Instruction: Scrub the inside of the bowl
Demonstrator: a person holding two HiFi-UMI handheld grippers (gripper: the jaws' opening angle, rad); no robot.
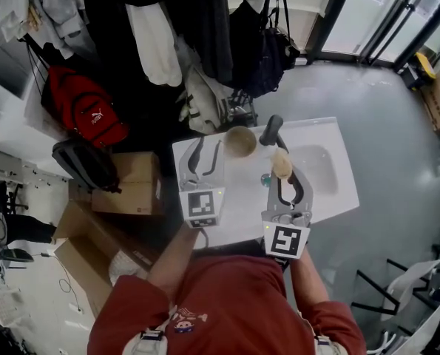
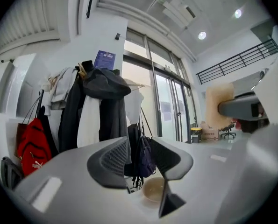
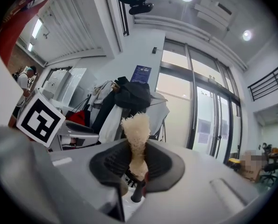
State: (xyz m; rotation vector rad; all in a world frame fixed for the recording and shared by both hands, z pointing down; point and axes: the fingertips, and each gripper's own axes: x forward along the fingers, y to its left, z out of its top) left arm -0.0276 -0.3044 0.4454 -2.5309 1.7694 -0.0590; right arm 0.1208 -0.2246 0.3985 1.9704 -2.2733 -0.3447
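A round tan bowl sits upright on a white sink counter, just ahead of the left gripper, whose jaws stand apart and empty. The right gripper pinches a fluffy beige sponge beside the bowl, not touching it.

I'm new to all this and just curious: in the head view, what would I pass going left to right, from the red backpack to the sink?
The red backpack → cardboard box → left gripper → bowl → sponge → sink basin.
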